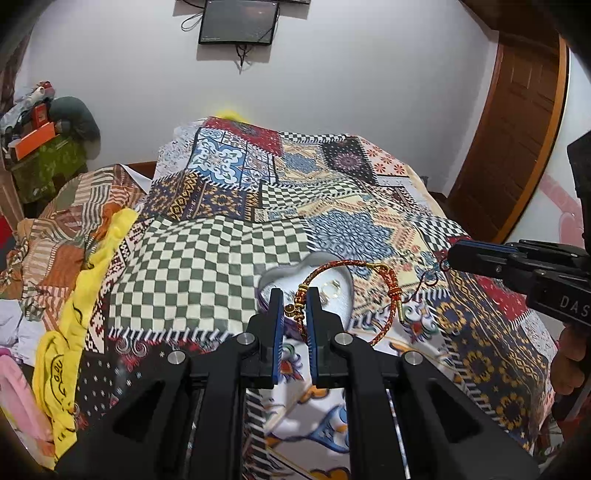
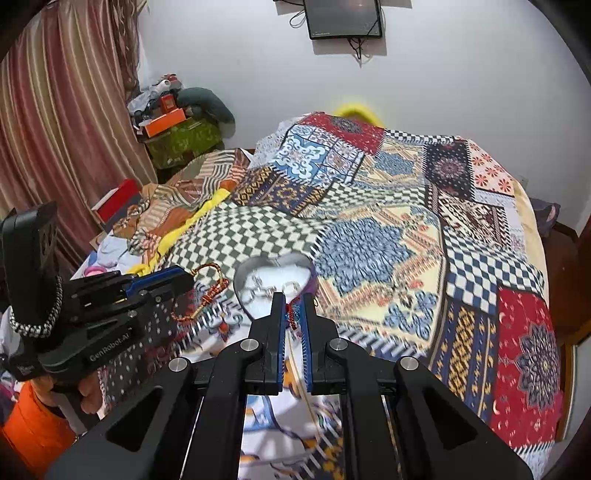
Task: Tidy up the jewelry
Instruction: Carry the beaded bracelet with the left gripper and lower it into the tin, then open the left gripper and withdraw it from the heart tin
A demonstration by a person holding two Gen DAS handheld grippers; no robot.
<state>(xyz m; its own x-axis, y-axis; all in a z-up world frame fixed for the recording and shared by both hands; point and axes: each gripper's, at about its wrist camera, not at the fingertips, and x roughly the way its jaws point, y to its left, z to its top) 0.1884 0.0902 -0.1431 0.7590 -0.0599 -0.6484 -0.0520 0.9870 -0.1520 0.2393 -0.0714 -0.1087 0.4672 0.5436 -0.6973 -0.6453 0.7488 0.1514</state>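
A heart-shaped silver tin [image 1: 341, 301] lies open on the patchwork bedspread [image 1: 207, 251], with small rings [image 1: 332, 286] inside. My left gripper [image 1: 294, 297] is shut on a red-and-gold braided bracelet [image 1: 388, 280], which loops up over the tin. From the right, my right gripper [image 1: 448, 258] reaches in, a thin red cord [image 1: 430, 278] dangling from its tip. In the right wrist view, my right gripper [image 2: 292, 301] is shut on a small red beaded strand [image 2: 293, 315] just in front of the tin [image 2: 273, 271]. The left gripper [image 2: 186, 278] holds the braided bracelet [image 2: 212, 291] to the tin's left.
Crumpled clothes and a yellow cloth [image 1: 88, 280] lie along the bed's left side. An orange box [image 2: 164, 122] tops a pile by the striped curtain [image 2: 66, 122]. A screen [image 1: 238, 22] hangs on the white wall, and a wooden door [image 1: 517, 147] stands at right.
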